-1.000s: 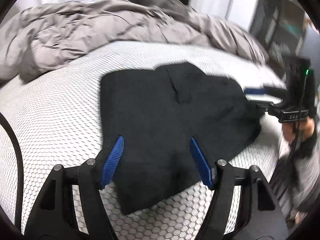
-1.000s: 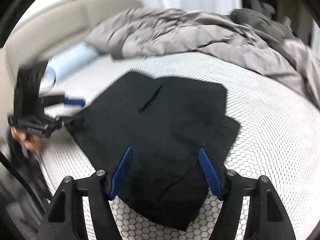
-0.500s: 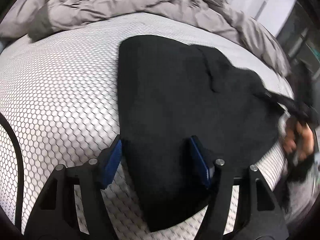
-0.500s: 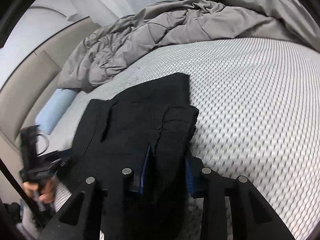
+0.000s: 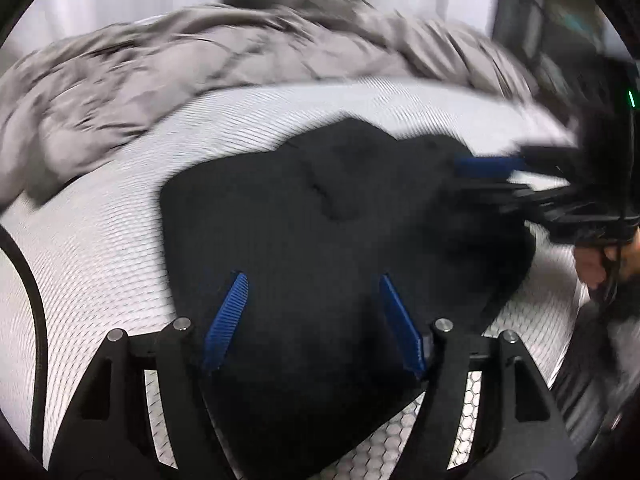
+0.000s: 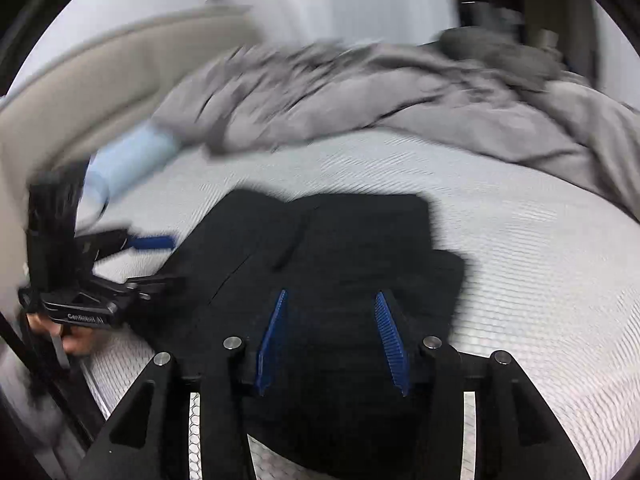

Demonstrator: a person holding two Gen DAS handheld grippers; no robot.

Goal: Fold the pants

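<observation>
Black pants (image 5: 332,248) are seen folded into a compact bundle on the white honeycomb-patterned mattress (image 5: 100,240), filling the centre and lower middle of both views. In the left wrist view, the left gripper (image 5: 312,312) is held over the near part of the bundle with its blue pads (image 5: 226,320) spread apart; no cloth is pinched between them. At the right edge of that view the right gripper (image 5: 486,178) is seen blurred, reaching over the bundle's far right corner, with a hand (image 5: 600,264) below it. In the right wrist view, the right gripper (image 6: 330,340) is shown above the near edge of the pants, its jaws having just been opening, with the fabric lying beneath and nothing gripped. The left gripper (image 6: 160,260) appears at the left of that view, at the bundle's left edge. A rumpled grey duvet (image 6: 400,100) is heaped along the top of the frame, and a pale blue pillow (image 6: 128,160) lies at the upper left.
</observation>
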